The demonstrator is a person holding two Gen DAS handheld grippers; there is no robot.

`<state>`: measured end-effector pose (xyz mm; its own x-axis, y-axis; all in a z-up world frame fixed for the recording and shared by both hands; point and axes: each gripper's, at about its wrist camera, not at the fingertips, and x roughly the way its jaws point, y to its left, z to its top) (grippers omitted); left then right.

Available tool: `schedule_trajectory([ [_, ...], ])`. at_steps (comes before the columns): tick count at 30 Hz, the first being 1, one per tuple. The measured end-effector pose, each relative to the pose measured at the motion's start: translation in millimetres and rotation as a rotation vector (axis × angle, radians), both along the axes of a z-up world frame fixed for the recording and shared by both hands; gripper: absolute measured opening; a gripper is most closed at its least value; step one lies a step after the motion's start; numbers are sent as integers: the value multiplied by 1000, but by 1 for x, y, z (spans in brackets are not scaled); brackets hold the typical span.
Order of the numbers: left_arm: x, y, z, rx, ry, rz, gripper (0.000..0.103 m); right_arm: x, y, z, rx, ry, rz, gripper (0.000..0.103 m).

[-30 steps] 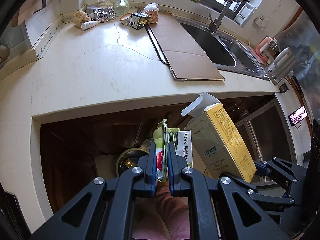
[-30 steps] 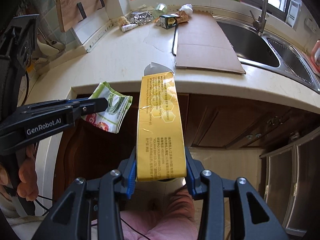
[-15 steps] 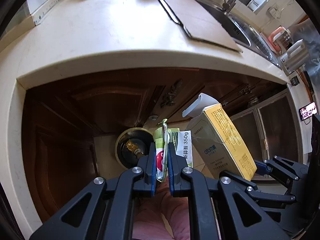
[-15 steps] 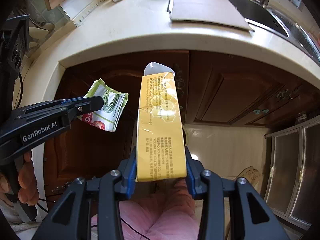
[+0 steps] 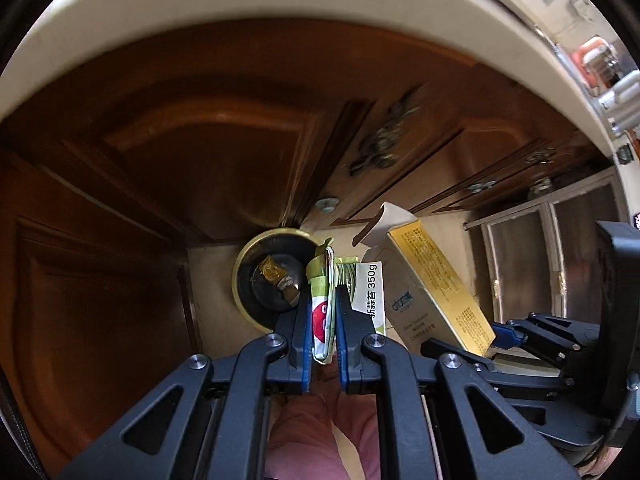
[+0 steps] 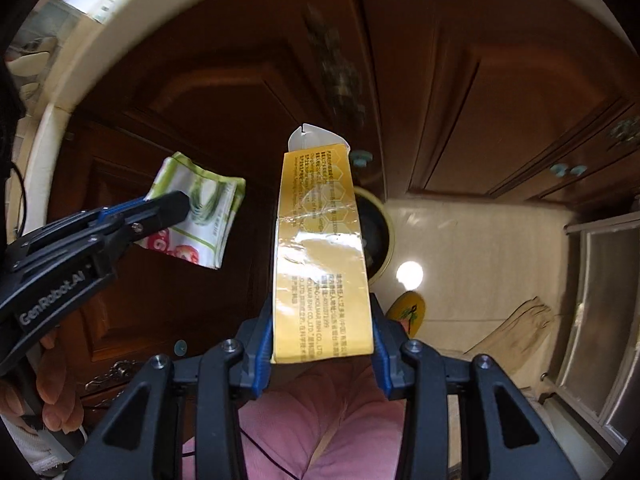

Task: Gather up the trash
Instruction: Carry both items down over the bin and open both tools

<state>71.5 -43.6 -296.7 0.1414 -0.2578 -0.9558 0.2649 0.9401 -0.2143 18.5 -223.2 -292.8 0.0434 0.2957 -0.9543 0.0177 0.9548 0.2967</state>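
My left gripper [image 5: 323, 308] is shut on a flat green and white snack wrapper [image 5: 362, 292], held edge-up just above a round trash bin [image 5: 244, 280] with a gold rim on the floor. The bin holds a few scraps. My right gripper [image 6: 322, 320] is shut on a tall yellow carton [image 6: 318, 248] with its white flap open at the far end. Most of the bin [image 6: 382, 236] is hidden behind that carton. In the right wrist view the left gripper [image 6: 176, 206] with the wrapper [image 6: 200, 216] hangs to the left of the carton.
Dark wooden cabinet doors [image 5: 200, 168] stand close behind the bin, under the cream counter edge [image 5: 240, 0]. Pale floor tiles [image 6: 472, 248] lie to the right, with a yellow slipper [image 6: 408, 312] and a glass-fronted cabinet [image 6: 600, 300]. The person's pink-clad leg [image 6: 320, 420] is below both grippers.
Both grippers have sunk from counter height down in front of the cabinets, with the wrapper and the carton still in them. The counter top has slid out of view and the bin looks larger.
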Motion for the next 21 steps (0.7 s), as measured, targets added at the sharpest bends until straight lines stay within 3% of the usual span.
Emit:
schedule_trajectory([
  [6,10,2,-54,17,34,23,8,12,2,-58,-3,66,20,41],
  [12,15,-1,-97,58,47,36,29,32,5,-106,-2,90,41,43],
  [16,18,5,-112,90,44,60,43,42,8,-128,8,96,38,46],
  [21,19,20,-114,93,38,95,44,46,11,-135,22,112,23,50],
])
